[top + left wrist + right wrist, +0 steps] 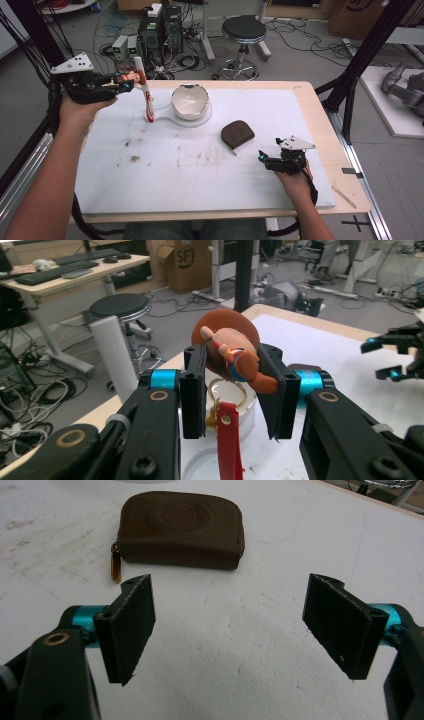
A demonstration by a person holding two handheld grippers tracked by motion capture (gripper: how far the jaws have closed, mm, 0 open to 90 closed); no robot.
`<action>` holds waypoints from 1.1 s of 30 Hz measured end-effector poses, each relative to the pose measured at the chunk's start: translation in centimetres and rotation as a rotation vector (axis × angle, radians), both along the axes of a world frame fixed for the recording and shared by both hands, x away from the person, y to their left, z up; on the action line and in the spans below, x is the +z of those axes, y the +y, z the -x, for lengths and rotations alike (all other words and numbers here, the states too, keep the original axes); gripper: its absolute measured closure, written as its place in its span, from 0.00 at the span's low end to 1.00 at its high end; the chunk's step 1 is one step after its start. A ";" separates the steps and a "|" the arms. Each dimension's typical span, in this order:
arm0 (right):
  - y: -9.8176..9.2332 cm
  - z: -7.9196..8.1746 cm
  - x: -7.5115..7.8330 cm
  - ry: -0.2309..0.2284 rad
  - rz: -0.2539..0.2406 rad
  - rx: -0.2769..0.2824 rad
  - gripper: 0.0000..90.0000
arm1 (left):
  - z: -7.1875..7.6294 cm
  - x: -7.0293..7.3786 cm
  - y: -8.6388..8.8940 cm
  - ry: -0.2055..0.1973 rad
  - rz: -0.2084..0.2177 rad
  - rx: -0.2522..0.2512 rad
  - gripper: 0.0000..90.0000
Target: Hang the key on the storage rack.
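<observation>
My left gripper [125, 84] is raised above the table's far left edge, shut on a small doll figure keychain [235, 357] with an orange-brown head. A gold ring [225, 390] and a red strap [229, 440] hang from the figure; in the high view the red strap [148, 102] dangles down to the white mat. A white bowl [190, 100] sits on a clear plate just right of the strap. A brown zip pouch [182, 527] lies on the mat ahead of my right gripper [227, 625], which stands open and empty. In the high view, the brown pouch [237, 133] lies up and left of my right gripper [264, 159].
The white mat [200, 165] covers a wooden table [327, 145] and carries brown smudges at centre left. A black stool [243, 30], computer boxes and cables stand on the floor beyond the far edge. Black frame posts rise at both sides.
</observation>
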State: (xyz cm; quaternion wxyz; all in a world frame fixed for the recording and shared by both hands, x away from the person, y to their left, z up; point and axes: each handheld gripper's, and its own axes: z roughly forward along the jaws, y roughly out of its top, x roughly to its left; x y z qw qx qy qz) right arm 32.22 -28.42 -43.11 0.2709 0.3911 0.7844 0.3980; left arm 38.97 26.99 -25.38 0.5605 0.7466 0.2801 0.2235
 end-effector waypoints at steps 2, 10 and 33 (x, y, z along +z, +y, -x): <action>0.0 0.0 0.0 -0.002 0.000 -0.001 0.24 | -0.3 0.2 0.1 0.004 -0.006 0.008 0.73; -0.2 -0.1 0.0 0.001 -0.001 -0.004 0.24 | -1.4 0.4 0.6 0.014 -0.009 0.037 0.73; -0.4 -0.1 -0.1 0.003 0.000 -0.011 0.24 | -2.8 -0.6 1.6 0.027 -0.011 0.159 0.61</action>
